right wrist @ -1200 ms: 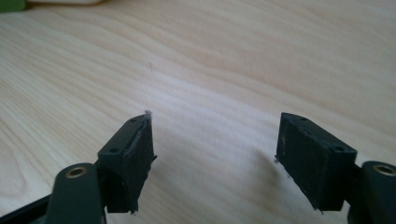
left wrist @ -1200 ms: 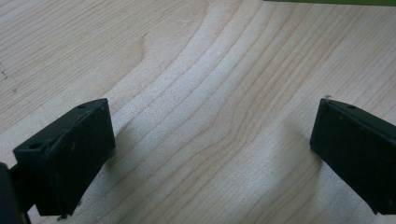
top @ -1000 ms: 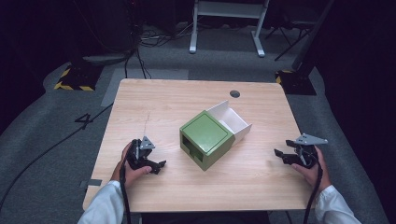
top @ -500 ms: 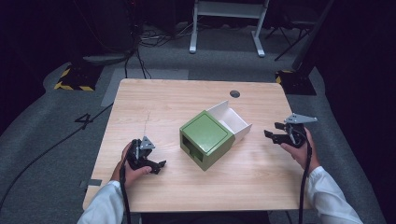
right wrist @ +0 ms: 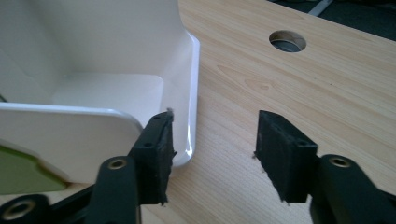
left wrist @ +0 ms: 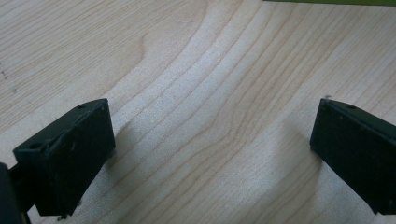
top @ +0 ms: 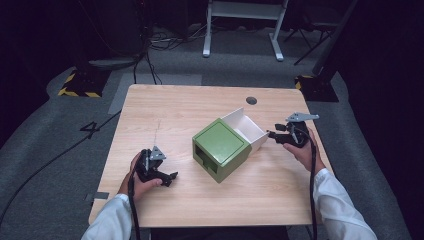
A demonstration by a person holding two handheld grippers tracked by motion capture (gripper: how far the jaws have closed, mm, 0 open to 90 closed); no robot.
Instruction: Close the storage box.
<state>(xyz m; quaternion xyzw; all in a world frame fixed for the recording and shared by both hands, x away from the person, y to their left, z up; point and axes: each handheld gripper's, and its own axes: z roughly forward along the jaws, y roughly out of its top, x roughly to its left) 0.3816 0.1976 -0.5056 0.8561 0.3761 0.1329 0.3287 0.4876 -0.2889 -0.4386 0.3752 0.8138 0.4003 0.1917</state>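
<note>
A green box (top: 220,146) stands at the middle of the wooden table (top: 170,107), with its white drawer (top: 248,129) pulled out toward the far right. My right gripper (top: 276,135) is open just right of the drawer. In the right gripper view my right gripper (right wrist: 215,156) has one fingertip (right wrist: 156,149) at the rounded corner of the drawer (right wrist: 107,88), which looks empty inside; the other hangs over bare wood. My left gripper (top: 167,176) rests on the table left of the box, and in the left gripper view it (left wrist: 210,154) is open wide over bare wood.
A round cable hole (top: 251,100) lies in the table behind the drawer and appears as the hole (right wrist: 287,41) beyond my right jaws. A thin green strip of the box (left wrist: 327,2) edges the left gripper view. The person's white sleeves (top: 340,210) come in from below.
My right gripper has moved from the table's right edge forward and left, up to the open drawer's corner. The left gripper and the box have not moved.
</note>
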